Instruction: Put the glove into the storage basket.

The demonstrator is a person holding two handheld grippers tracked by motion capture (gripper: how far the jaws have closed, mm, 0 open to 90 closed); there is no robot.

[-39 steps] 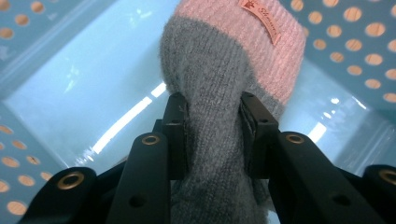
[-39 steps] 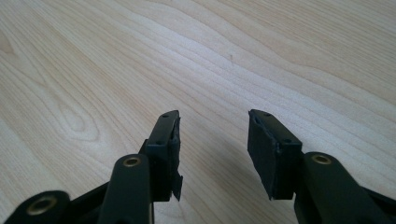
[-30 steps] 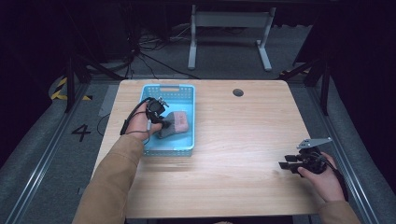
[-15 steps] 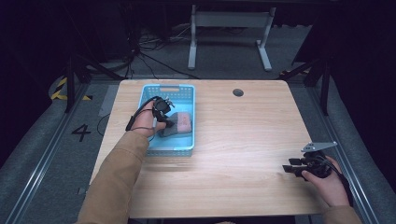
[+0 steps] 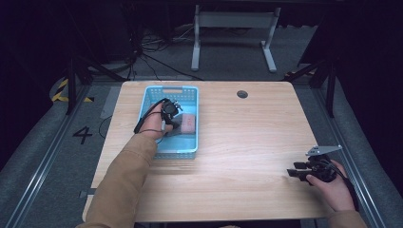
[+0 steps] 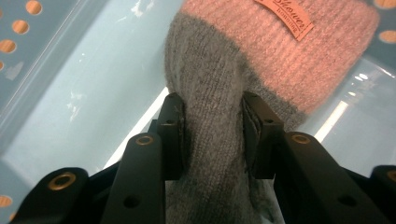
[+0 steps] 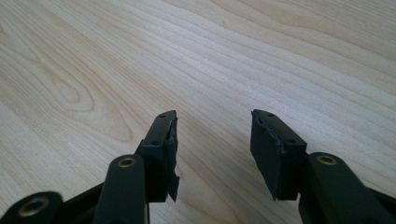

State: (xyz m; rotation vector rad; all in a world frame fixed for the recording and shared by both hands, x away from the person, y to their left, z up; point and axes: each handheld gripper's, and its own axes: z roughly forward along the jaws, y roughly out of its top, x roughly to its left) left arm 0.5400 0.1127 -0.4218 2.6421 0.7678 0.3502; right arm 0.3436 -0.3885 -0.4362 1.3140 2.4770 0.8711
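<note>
Since a second ago the left gripper (image 5: 172, 114) has sunk deeper into the light-blue perforated plastic basket (image 5: 148, 99), its jaws just easing apart yet still pinching the one grey-and-pink knitted sock (image 6: 243, 84) by its grey part. That sock runs straight ahead of this gripper, pink cuff farthest off, lying on the basket floor. Well away over the bare wooden desk (image 5: 247, 142), the right gripper (image 5: 295, 172) has widened its jaws, spread and pinching nothing. One sock, one basket, two grippers; the left hand is nearer.

The left gripper (image 6: 212, 119) has its pads against the grey part of a knitted sock (image 6: 215, 154). Its jaws have just been opening. The sock's pink cuff lies in the blue basket (image 6: 70, 116).
</note>
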